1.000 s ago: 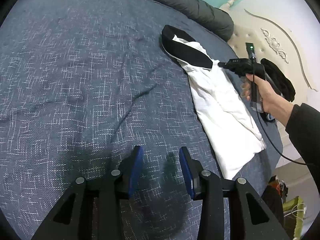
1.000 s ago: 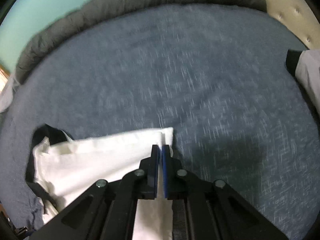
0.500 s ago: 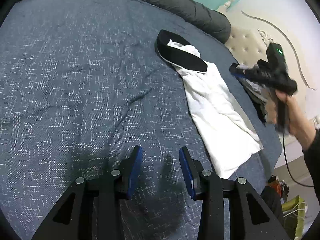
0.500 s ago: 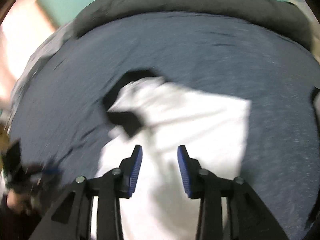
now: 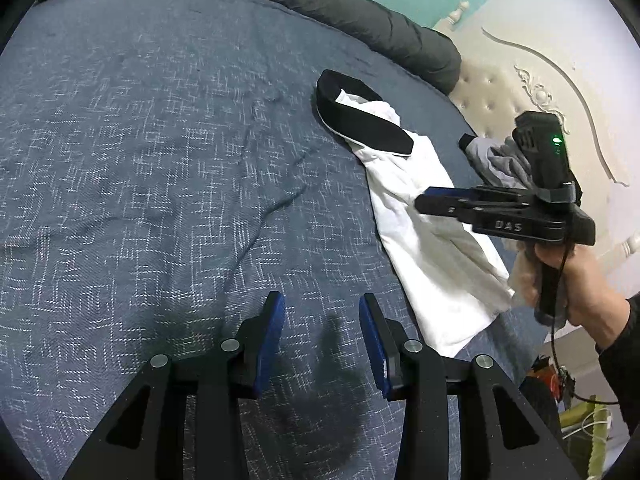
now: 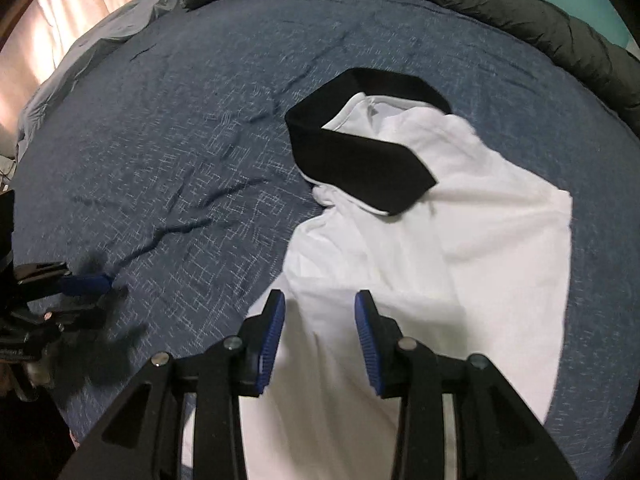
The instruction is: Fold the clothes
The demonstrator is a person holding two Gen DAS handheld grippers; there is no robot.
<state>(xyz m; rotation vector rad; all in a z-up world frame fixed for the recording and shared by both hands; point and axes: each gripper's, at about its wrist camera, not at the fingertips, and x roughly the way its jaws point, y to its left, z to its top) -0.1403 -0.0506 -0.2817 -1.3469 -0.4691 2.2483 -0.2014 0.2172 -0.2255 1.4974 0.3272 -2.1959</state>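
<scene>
On the bed (image 5: 160, 152): a dark blue woven cover with pale flecks, creased in places.
Garment: a white shirt (image 6: 460, 248) with a black collar (image 6: 360, 160) lay folded lengthwise near the bed's right edge.
Far edge: a dark grey bolster (image 5: 360, 12).
Room: teal wall, cream tufted headboard (image 5: 492, 100).
Left gripper (image 5: 322, 336): spread, empty, over bare cover.
Right gripper (image 6: 320, 332): spread, empty, above the shirt.
</scene>
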